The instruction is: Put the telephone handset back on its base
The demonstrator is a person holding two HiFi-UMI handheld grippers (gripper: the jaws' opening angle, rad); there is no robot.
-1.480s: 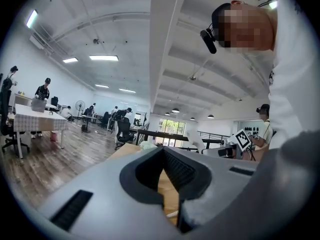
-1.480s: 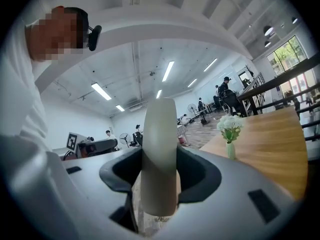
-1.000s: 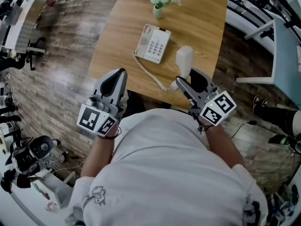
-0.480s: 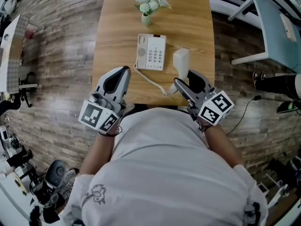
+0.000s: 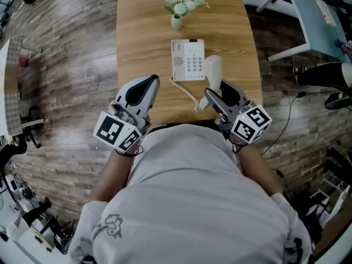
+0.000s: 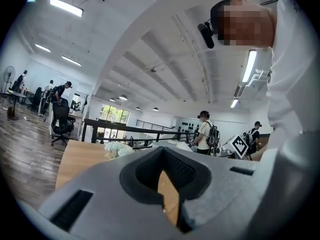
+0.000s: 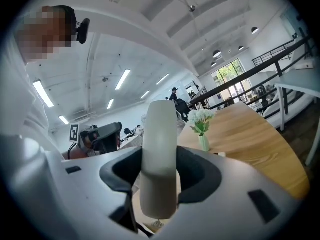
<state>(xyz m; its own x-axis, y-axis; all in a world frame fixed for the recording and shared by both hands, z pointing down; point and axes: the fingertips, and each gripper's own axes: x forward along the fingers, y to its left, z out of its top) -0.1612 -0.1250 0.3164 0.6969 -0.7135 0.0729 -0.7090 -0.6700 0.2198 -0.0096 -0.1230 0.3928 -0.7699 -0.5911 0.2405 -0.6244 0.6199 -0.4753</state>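
The white telephone base [image 5: 188, 60] lies on the wooden table [image 5: 137, 32], keypad up. Its coiled cord [image 5: 184, 91] runs toward me to the white handset [image 5: 213, 72]. My right gripper [image 5: 220, 92] is shut on the handset and holds it just right of the base, near the table's end. In the right gripper view the handset [image 7: 159, 154] stands upright between the dark pads. My left gripper [image 5: 147, 80] hovers at the table's near end, left of the cord, shut with nothing in it. The left gripper view shows its jaws [image 6: 162, 169] together over the table top.
A small vase of white flowers [image 5: 181, 1] stands beyond the base at the table's middle. Wooden floor lies on both sides of the table. A light-coloured desk [image 5: 313, 15] is at the upper right. People and office chairs stand far off in the left gripper view.
Both grippers have swung across toward the table's near end and now face it squarely. The handset has stayed in the right gripper and sits closer beside the base.
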